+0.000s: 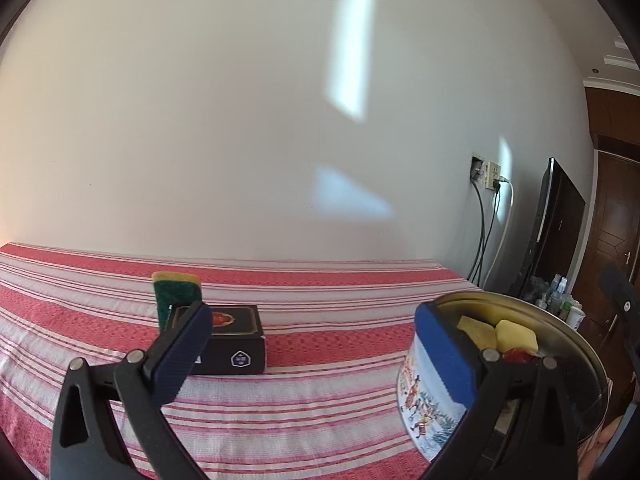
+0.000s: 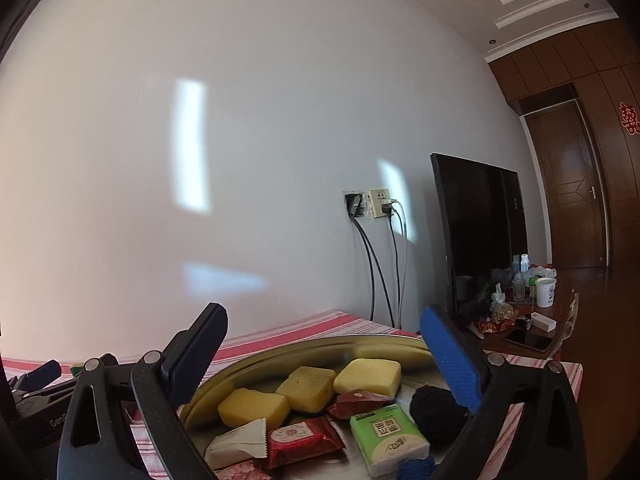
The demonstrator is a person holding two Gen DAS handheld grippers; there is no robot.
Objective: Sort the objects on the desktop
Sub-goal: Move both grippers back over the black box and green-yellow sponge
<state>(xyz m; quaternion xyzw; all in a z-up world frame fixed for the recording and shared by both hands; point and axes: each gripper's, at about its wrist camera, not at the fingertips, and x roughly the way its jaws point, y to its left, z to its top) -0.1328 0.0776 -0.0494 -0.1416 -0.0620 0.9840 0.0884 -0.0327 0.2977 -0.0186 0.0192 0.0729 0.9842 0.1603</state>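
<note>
My left gripper point(image 1: 314, 356) is open over the striped cloth with nothing between its fingers. A black box point(image 1: 236, 340) lies beyond its left finger, and a green and yellow sponge point(image 1: 176, 294) stands upright behind the box. A round printed tin point(image 1: 424, 396) sits at the right, behind the right finger. My right gripper point(image 2: 324, 364) is open above that tin point(image 2: 320, 340). The tin holds three yellow sponge blocks point(image 2: 306, 388), red packets point(image 2: 304, 438), a green tissue pack point(image 2: 390, 442), a white packet point(image 2: 236, 444) and a dark blue yarn ball point(image 2: 434, 410).
A red and white striped cloth point(image 1: 300, 404) covers the table up to a white wall. Right of it stand sockets with cables point(image 2: 380, 240), a dark screen point(image 2: 480, 224) and a low table crowded with cups and bottles point(image 2: 532, 292). The left gripper point(image 2: 36, 376) shows at the far left.
</note>
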